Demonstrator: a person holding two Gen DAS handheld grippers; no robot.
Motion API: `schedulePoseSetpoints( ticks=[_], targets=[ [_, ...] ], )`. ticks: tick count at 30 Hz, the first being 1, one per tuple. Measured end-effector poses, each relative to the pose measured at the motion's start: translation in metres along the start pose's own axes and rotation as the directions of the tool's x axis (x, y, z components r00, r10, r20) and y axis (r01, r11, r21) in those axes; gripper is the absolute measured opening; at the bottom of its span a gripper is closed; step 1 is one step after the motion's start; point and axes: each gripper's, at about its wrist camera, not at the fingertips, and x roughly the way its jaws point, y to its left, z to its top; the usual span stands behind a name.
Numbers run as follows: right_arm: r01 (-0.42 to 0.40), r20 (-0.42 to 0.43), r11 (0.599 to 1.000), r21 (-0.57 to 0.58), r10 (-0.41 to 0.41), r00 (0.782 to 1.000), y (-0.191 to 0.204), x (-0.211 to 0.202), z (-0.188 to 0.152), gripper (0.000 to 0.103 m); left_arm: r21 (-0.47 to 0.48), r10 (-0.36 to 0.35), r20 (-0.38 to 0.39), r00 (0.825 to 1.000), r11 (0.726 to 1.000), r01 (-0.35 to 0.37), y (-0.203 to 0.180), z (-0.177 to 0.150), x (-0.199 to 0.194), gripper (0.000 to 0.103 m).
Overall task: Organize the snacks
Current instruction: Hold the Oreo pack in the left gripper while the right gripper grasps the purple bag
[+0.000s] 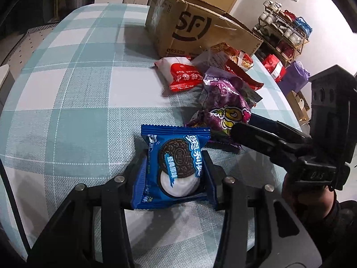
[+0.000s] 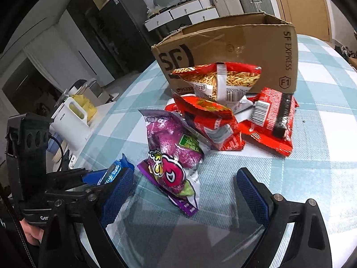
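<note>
My left gripper [image 1: 174, 163] is shut on a blue Oreo packet [image 1: 176, 167], held flat just above the checked tablecloth [image 1: 67, 111]. In the right wrist view the same packet [image 2: 112, 172] pokes out of the left gripper [image 2: 89, 178] at the left edge. My right gripper [image 2: 185, 192] stands open and wide, its blue pads [image 2: 252, 196] on either side of the near end of a purple snack bag [image 2: 174, 156] without touching it. Its black fingers [image 1: 243, 131] reach the purple bag [image 1: 223, 102] from the right in the left wrist view.
An open SF cardboard box [image 2: 234, 51] stands behind a heap of red snack packets [image 2: 267, 122] and a noodle snack bag [image 2: 223, 78]. A red and white packet [image 1: 178, 73] lies by the box [image 1: 189, 29]. A white container [image 2: 71, 120] stands off the table's left side.
</note>
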Motion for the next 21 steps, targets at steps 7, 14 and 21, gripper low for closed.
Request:
schedulePoseSetpoints(
  ticks=[7, 14, 21],
  targets=[
    [-0.050, -0.021, 0.999, 0.011, 0.050, 0.999, 0.006, 0.012, 0.007, 0.086, -0.026, -0.017, 0.006, 1.000, 1.000, 0.017, 0.003, 0.002, -0.004, 0.042],
    [-0.066, -0.045, 0.998, 0.005, 0.066, 0.997, 0.007, 0.022, 0.012, 0.044, -0.031, -0.009, 0.010, 1.000, 0.999, 0.009, 0.003, 0.001, -0.009, 0.042],
    [-0.102, -0.017, 0.995, 0.016, 0.103, 0.995, -0.003, 0.010, 0.006, 0.027, 0.008, 0.043, 0.045, 0.998, 0.999, -0.043, -0.008, -0.003, -0.024, 0.042]
  ],
)
